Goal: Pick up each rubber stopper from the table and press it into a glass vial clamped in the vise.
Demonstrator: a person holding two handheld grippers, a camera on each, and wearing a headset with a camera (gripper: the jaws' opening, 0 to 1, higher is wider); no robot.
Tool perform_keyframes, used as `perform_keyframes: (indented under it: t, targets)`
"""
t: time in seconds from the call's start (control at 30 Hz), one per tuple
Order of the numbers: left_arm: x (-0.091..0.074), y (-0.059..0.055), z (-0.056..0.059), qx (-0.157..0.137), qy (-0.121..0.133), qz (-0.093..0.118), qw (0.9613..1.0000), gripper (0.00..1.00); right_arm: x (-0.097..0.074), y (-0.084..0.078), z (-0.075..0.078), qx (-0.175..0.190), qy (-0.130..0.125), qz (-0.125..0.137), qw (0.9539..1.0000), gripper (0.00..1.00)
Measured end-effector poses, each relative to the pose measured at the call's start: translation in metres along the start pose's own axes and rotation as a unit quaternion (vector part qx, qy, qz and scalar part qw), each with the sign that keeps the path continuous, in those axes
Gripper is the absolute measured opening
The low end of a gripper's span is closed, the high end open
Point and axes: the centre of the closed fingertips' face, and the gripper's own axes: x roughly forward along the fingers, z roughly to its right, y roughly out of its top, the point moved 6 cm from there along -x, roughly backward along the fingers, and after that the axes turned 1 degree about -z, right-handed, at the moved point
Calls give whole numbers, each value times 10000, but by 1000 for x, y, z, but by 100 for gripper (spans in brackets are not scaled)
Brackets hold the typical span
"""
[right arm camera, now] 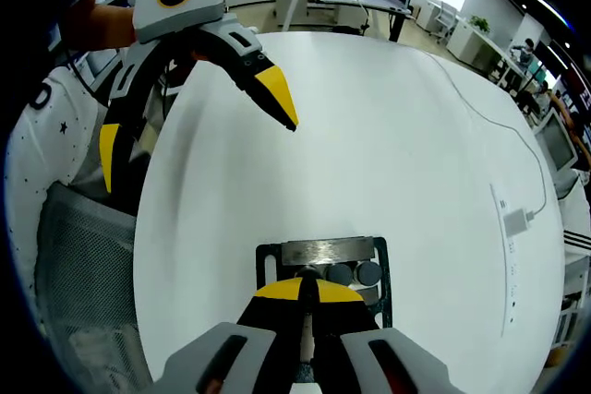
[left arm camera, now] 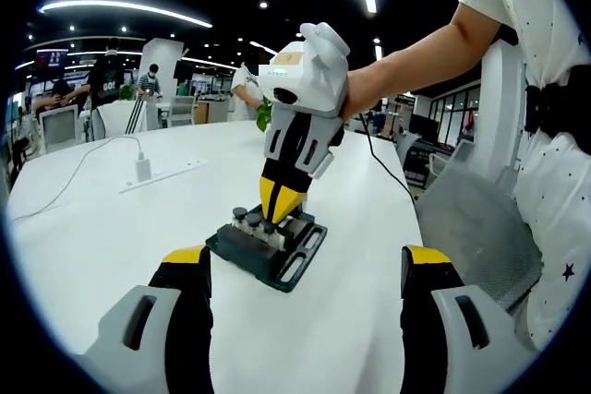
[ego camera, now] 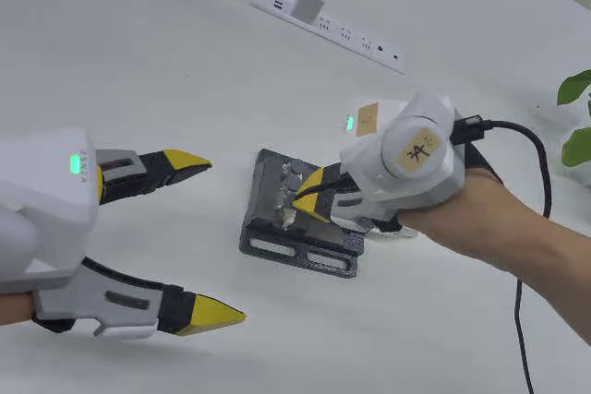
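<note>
A dark vise (ego camera: 295,256) sits mid-table and clamps a short row of glass vials (ego camera: 294,173) topped with grey stoppers. My right gripper (ego camera: 309,198) comes down on the vise from the right, its yellow tips shut and resting on the near end of the row. In its own view the right gripper (right arm camera: 300,291) covers that end, with two stoppered vials (right arm camera: 355,274) beside the tips. The left gripper view shows the right gripper (left arm camera: 280,202) touching the vials (left arm camera: 245,217) from above. Whether a stopper sits under the tips is hidden. My left gripper (ego camera: 214,239) hangs wide open left of the vise, holding nothing.
A white power strip (ego camera: 328,25) with a plugged-in charger (ego camera: 309,2) lies at the far side of the table. A black cable (ego camera: 540,173) trails from the right gripper. Plant leaves (ego camera: 577,117) stand at the right edge. A mesh chair (left arm camera: 471,228) stands beside the table.
</note>
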Motion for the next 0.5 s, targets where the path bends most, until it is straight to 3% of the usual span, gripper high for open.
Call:
perform_keyframes:
  t: [0.5]
  targets:
    - [2, 1, -1, -13, -9, 31, 10000, 83, 1, 2, 0, -123, 19, -137, 9998, 0]
